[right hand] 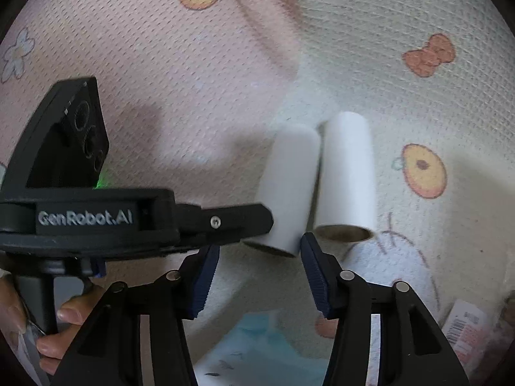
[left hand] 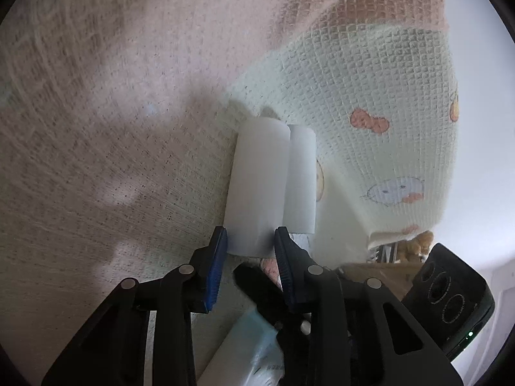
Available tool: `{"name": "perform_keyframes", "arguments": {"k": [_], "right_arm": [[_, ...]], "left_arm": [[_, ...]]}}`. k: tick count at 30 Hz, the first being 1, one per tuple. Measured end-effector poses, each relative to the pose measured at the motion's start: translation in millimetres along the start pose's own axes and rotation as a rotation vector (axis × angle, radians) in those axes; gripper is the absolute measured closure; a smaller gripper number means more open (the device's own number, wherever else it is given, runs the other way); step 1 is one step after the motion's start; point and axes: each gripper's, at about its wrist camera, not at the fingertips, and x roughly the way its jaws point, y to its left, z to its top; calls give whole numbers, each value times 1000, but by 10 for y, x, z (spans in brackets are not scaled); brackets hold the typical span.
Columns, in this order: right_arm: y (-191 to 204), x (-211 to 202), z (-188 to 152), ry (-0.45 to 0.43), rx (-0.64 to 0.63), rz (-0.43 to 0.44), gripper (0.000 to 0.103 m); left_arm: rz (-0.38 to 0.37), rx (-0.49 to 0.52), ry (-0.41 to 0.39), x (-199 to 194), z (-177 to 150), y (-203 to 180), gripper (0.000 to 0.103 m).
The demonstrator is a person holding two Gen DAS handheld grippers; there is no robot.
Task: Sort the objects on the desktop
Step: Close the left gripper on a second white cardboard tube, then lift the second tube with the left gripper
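Two white paper rolls lie side by side on a patterned cloth. My left gripper [left hand: 250, 241] is shut on the near end of the left roll [left hand: 257, 186], which also shows in the right wrist view [right hand: 286, 186]. The second roll [left hand: 301, 177] touches it on the right and shows its cardboard core in the right wrist view [right hand: 347, 170]. My right gripper [right hand: 259, 257] is open and empty, just short of the left roll's near end. The left gripper body [right hand: 96, 215] reaches in from the left in that view.
A pale cloth [right hand: 418, 103] with cartoon prints covers the surface. A blue-and-white tissue pack [right hand: 257, 347] lies under my grippers and also shows in the left wrist view [left hand: 248, 347]. A labelled packet [right hand: 466, 328] lies at the lower right. The right gripper body [left hand: 450, 302] is at the lower right.
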Motion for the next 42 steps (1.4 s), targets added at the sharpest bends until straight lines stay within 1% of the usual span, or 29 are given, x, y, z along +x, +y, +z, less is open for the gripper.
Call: {"name": "perform_keyframes", "arguments": {"k": [2, 6, 8, 9, 10, 11, 12, 14, 16, 20, 21, 24, 27, 31, 35, 39, 42], "right_arm": [[-74, 7, 16, 5, 20, -13, 62], [-189, 18, 47, 9, 65, -16, 65], [-242, 28, 64, 18, 90, -6, 65], [-264, 29, 71, 18, 102, -3, 65], [-275, 29, 77, 18, 106, -3, 65], [-281, 26, 82, 16, 104, -5, 65], [-286, 28, 87, 17, 101, -6, 65], [-308, 26, 94, 14, 107, -4, 65], [-347, 31, 105, 17, 122, 5, 65], [-425, 45, 140, 19, 149, 23, 65], [-441, 50, 152, 18, 152, 25, 65], [-482, 68, 182, 23, 160, 29, 65], [-512, 82, 216, 32, 168, 23, 65], [-549, 85, 247, 31, 172, 33, 65], [-538, 64, 268, 30, 138, 33, 65], [-557, -10, 277, 17, 132, 59, 65], [-577, -101, 299, 2, 125, 85, 65]], "left_arm": [[-20, -11, -1, 17, 17, 4, 72], [-34, -20, 7, 84, 57, -34, 72], [-22, -29, -16, 84, 93, -20, 72], [-11, -44, -42, 67, 110, -11, 71], [-12, -56, -59, 58, 122, -4, 67], [-26, -80, -81, 43, 143, 17, 60], [-38, -98, -90, 43, 160, 34, 58], [-63, -135, -89, 64, 205, 69, 57], [-78, -144, -85, 84, 236, 71, 57], [-86, -118, -51, 170, 257, 24, 57], [-84, -113, -53, 180, 251, 10, 57], [-47, -90, -58, 225, 238, -32, 57], [-32, -49, -52, 261, 226, -85, 58], [-15, -23, -63, 199, 212, -137, 59], [-7, 1, -86, 78, 149, -130, 59], [-24, 4, -110, -57, 64, -130, 60], [-50, -5, -131, -189, -15, -133, 61]]}}
